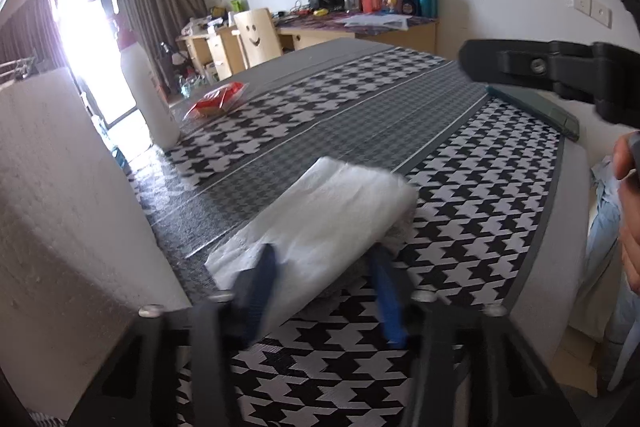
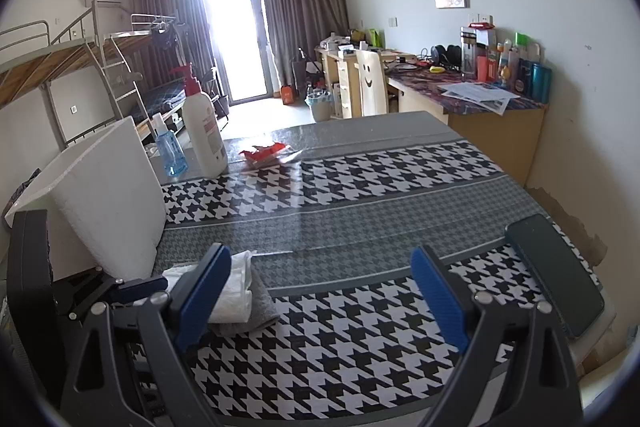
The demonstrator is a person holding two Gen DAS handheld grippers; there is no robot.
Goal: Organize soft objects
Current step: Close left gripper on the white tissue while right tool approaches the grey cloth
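Right now the folded white cloth (image 1: 320,215) lies on top of a grey cloth (image 2: 256,311) on the houndstooth table cover (image 1: 472,227), and the left gripper (image 1: 320,291) has its two blue fingers (image 1: 260,283) set either side of the white cloth's near end. They look closed in on it, though the blur keeps me from telling whether the pads truly press. Just to that gripper's left stands a white foam box (image 1: 68,211); further ahead of it are a white pump bottle (image 2: 202,131) and a red wrapper (image 1: 216,99). The right gripper (image 2: 320,291) hovers beside the pile with its fingers spread wide and nothing between them. A dark phone (image 2: 556,271) lies off to its right, near the table edge.
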